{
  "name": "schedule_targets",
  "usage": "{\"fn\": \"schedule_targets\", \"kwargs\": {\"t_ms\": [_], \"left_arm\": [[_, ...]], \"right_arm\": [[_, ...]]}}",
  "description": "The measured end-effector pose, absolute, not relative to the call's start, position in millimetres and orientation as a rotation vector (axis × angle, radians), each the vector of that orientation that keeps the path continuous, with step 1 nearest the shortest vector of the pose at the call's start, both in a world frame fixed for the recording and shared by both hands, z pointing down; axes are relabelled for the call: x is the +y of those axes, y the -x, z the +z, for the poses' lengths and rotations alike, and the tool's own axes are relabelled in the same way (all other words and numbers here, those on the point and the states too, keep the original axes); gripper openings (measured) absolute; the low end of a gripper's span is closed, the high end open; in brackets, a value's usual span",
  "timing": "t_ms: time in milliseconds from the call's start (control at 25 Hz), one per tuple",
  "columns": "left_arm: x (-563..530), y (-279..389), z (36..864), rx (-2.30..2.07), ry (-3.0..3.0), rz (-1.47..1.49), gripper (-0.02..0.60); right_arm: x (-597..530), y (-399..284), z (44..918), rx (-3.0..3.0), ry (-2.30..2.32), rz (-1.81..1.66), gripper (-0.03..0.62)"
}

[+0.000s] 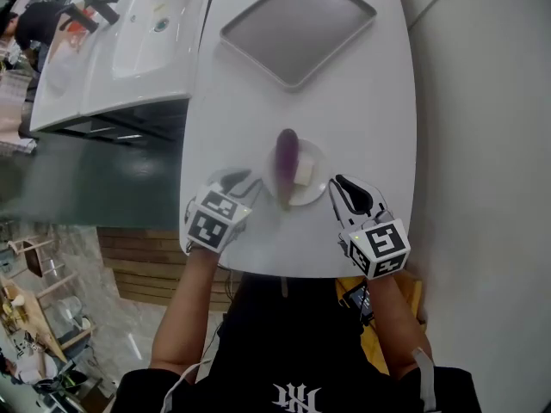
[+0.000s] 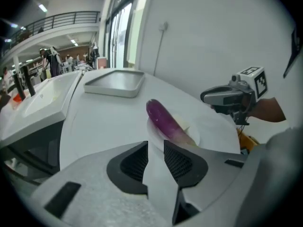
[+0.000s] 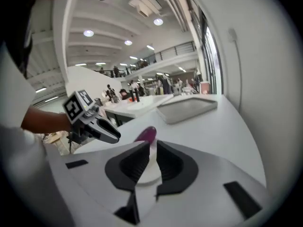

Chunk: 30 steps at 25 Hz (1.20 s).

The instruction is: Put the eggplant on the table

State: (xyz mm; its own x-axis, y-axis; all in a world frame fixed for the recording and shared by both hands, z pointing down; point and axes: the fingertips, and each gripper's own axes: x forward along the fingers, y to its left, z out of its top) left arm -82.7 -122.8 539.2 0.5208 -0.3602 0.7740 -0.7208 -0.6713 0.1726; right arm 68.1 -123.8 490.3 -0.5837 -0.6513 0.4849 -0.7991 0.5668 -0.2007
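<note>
On the small white plate (image 1: 317,179) the long purple eggplant (image 1: 287,155) lies untouched — your left gripper (image 1: 244,183) and right gripper (image 1: 343,188) flank it, narrowly parted, empty; moving it onto the white worktop (image 1: 362,101) remains.

Eggplant (image 1: 287,155) purple, fading pale at one end; plate (image 1: 317,179) white; worktop (image 1: 370,101) white; tray (image 1: 298,28) grey, lighter rim; sink (image 1: 146,33) white.
</note>
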Motion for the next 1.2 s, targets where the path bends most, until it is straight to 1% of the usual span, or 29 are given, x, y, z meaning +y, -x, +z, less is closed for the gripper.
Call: {"fn": "schedule_targets", "kwargs": {"t_ms": [40,80,160,280,400,520,600,720,800,880,1040,1200], "left_arm": [[-117.5,87.5,528.7,-0.877,-2.316,0.891,0.087],[-111.2,93.0,517.1,-0.876,-2.329,0.767,0.049],[-93.7,104.9,497.2,-0.879,-2.289,0.554,0.023],[-60.3,108.7,462.9,-0.838,-2.26,0.295,0.006],[-24.0,92.2,434.0,-0.662,-2.26,0.051,0.006],[16.5,68.5,409.9,-0.461,-2.289,-0.095,0.006],[43.3,52.1,384.0,-0.315,-2.323,-0.212,0.008],[77.6,36.5,341.9,-0.097,-2.338,-0.42,0.008],[93.9,32.3,323.6,-0.033,-2.363,-0.476,0.008],[107.7,28.2,314.5,-0.044,-2.419,-0.452,0.006],[130.7,25.5,312.8,-0.138,-2.484,-0.378,0.006],[144.5,20.5,310.4,-0.21,-2.474,-0.388,0.006]], "right_arm": [[-117.9,-69.1,473.3,-2.508,-1.16,0.516,0.039],[-110.8,-70.0,457.8,-2.556,-1.134,0.478,0.029],[-94.6,-72.4,431.4,-2.616,-1.088,0.481,0.023],[-66.9,-77.6,398.2,-2.698,-1.064,0.606,0.017],[-34.6,-74.0,382.6,-2.835,-1.023,0.759,0.014],[10.3,-63.5,348.0,-3.092,-0.935,1.0,0.015],[41.8,-53.4,321.1,-3.205,-0.861,1.028,0.015],[79.0,-31.6,306.0,-3.211,-0.711,0.951,0.009],[89.5,-19.9,306.7,-3.187,-0.647,0.917,0.006],[94.2,-15.9,308.9,-3.172,-0.606,0.913,0.006],[106.4,-19.1,294.9,-3.231,-0.506,0.897,0.003],[123.3,-28.2,286.7,-3.268,-0.418,0.837,0.003]]}}
